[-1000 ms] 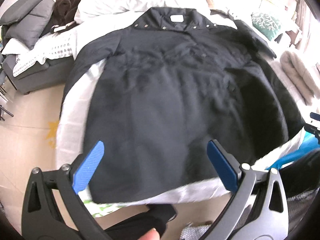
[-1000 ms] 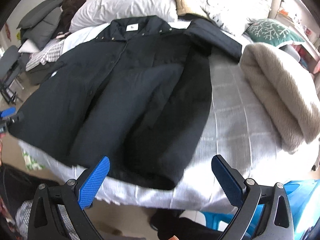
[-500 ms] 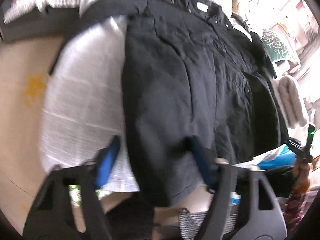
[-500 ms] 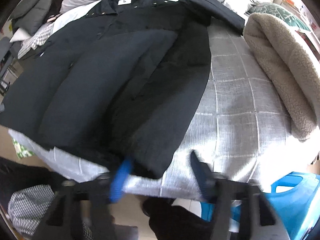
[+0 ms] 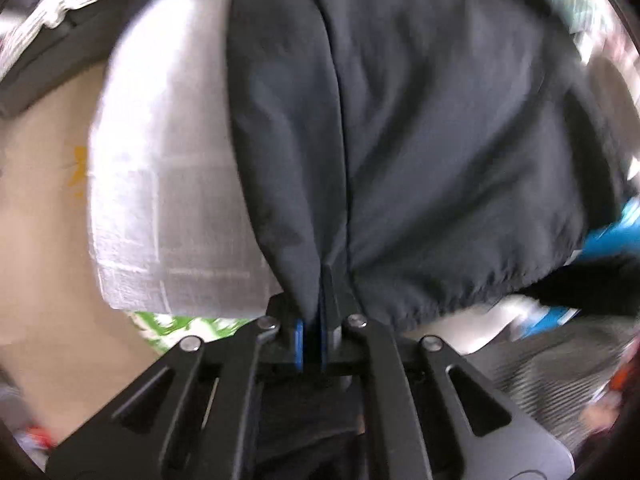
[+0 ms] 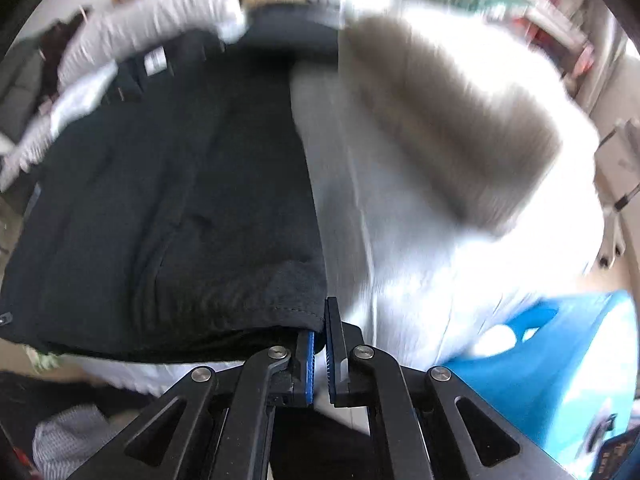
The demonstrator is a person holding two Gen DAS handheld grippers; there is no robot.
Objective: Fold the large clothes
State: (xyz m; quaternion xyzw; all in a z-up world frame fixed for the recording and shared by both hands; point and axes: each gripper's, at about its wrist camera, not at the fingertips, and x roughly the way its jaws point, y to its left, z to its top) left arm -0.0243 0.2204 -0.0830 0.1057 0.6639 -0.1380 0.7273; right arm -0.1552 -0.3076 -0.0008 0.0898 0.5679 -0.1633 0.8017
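Jaws of my left gripper [image 5: 311, 312] are clamped on the hem of the black coat [image 5: 420, 140], which lies spread on the bed [image 5: 160, 160] with its hem at the near edge. My right gripper [image 6: 319, 340] is pinched on the coat's near hem corner [image 6: 308, 312] (blurred). A blue basket [image 6: 560, 360] stands beside the bed; I cannot tell its contents.

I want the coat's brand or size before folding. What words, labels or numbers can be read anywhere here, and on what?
Nothing is readable.
White neck label inside the black coat collar: blurred, no legible text.
Blue bin: no markings visible.
Left wrist view: no text in sight.
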